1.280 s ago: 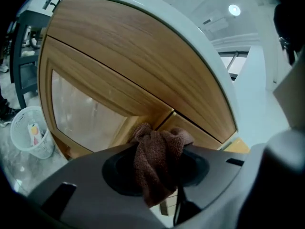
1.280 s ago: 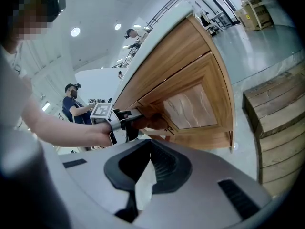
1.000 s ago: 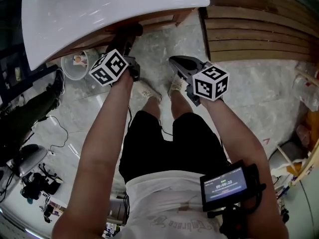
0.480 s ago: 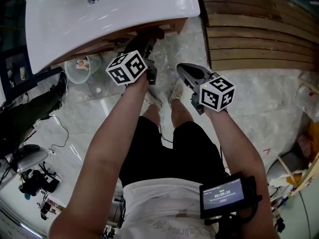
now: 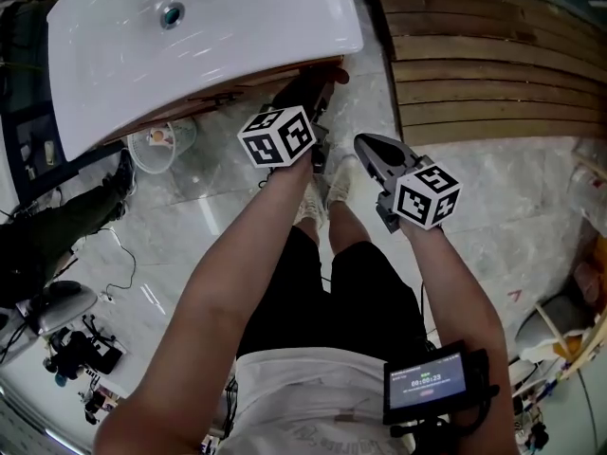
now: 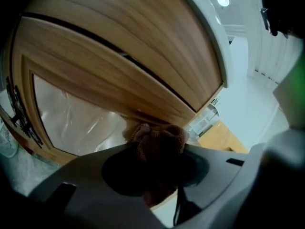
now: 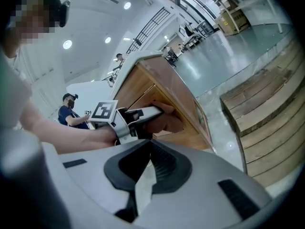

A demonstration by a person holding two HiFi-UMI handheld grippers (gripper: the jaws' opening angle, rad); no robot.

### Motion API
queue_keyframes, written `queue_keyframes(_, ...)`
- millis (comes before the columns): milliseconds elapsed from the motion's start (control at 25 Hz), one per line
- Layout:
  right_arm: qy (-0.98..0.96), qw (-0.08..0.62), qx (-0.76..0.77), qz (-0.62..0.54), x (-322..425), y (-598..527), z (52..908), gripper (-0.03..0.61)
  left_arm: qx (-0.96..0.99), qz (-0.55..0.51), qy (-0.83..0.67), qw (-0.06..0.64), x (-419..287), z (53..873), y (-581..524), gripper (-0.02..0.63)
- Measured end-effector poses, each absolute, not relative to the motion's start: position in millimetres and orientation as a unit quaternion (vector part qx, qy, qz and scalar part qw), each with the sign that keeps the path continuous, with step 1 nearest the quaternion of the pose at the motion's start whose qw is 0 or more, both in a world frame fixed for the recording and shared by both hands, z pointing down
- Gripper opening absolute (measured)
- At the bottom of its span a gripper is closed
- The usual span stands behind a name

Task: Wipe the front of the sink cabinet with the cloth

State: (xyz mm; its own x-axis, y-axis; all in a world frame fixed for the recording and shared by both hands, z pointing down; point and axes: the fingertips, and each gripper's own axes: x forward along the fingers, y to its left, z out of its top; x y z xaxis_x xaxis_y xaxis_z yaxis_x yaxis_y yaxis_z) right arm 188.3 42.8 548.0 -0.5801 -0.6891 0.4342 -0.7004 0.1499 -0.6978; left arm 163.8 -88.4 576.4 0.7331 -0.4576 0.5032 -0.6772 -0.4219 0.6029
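Observation:
The sink cabinet's wooden front [image 6: 119, 56] curves under the white basin [image 5: 209, 36]. My left gripper [image 5: 316, 85] is shut on a bunched brown cloth [image 6: 159, 137] and holds it against the cabinet front near its right end. From the right gripper view, the left gripper [image 7: 143, 114] and the cloth [image 7: 167, 122] lie on the wood panel [image 7: 157, 87]. My right gripper [image 5: 362, 142] hangs beside it over the floor, away from the cabinet. Its jaws meet with nothing between them [image 7: 150, 142].
A wooden stepped deck [image 5: 474, 64] lies right of the cabinet. A pale bucket [image 5: 159, 142] stands on the marble floor under the basin's left side. Black gear and cables [image 5: 57, 235] lie at the left. The person's feet [image 5: 318, 197] are just below the grippers.
The left gripper has slid to the right along the cabinet front with the cloth. The right gripper has drifted right with it and stays shut.

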Motion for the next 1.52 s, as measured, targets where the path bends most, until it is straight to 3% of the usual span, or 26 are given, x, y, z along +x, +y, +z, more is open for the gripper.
queue_keyframes(480, -0.745, 0.037, 0.462, 0.480, 190, 51, 569, 0.012, 0.824, 0.109, -0.316, 0.458, 199, 598, -74, 0.141)
queue_keyframes(760, -0.734, 0.017, 0.479, 0.482, 181, 31, 566, 0.012, 0.797, 0.101, -0.367, 0.469, 125, 609, -95, 0.141)
queue_keyframes(1520, -0.769, 0.053, 0.436, 0.466, 106, 9, 555, 0.012, 0.745, 0.042, -0.472, 0.471, -32, 587, -123, 0.141)
